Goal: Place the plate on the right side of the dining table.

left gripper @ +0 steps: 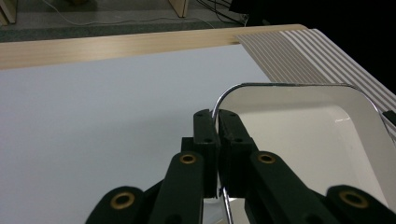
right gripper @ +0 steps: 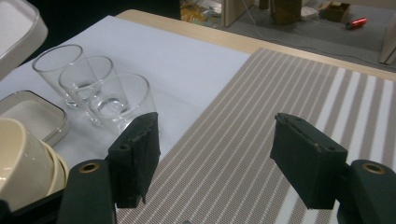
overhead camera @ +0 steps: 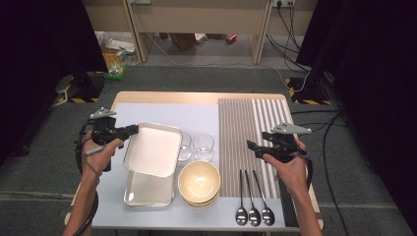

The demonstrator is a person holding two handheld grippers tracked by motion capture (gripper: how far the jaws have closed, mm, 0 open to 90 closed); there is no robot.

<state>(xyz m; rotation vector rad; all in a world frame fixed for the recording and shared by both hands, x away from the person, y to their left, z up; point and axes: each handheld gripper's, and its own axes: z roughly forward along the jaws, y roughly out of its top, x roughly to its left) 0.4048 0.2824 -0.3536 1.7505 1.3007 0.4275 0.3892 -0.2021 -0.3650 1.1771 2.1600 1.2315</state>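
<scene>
A shallow white rectangular metal tray (overhead camera: 153, 148) is held tilted above a second identical tray (overhead camera: 147, 189) at the worktop's (overhead camera: 162, 110) left, its long axis running away from the person. The left gripper (overhead camera: 132, 130) has its fingers (left gripper: 205, 135) clamped on the tray's left rim. The right gripper (overhead camera: 253, 147) hovers well apart over the striped placemat (overhead camera: 246, 128), fingers spread, holding nothing.

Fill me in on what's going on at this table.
A person works with a gripper in each hand. The left gripper is shut on the rim of a white tray, holding it tilted above a second tray. The right gripper is open over the striped mat, holding nothing. Glasses, stacked bowls and three spoons sit untouched.
</scene>
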